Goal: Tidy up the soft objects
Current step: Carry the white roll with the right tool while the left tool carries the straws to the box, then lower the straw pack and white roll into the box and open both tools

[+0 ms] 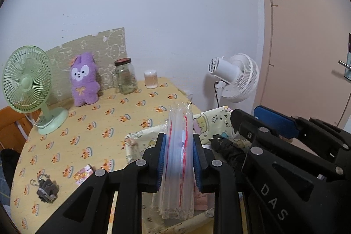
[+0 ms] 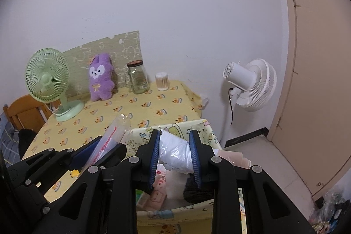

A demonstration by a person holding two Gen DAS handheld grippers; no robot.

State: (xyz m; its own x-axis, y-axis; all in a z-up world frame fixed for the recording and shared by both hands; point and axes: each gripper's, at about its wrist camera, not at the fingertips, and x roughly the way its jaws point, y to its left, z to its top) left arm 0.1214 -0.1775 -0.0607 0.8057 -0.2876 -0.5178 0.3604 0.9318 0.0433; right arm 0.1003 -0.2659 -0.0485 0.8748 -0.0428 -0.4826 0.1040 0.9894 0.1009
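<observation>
Covering table (image 1: 72, 124): yellow printed cloth.

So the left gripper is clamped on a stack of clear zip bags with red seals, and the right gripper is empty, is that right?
Not quite. The left gripper is indeed clamped on the stack of clear zip bags, but the right gripper is not empty: its jaws are shut on a crumpled white plastic bag, held above the patterned fabric bin. The right wrist view shows it.
</observation>
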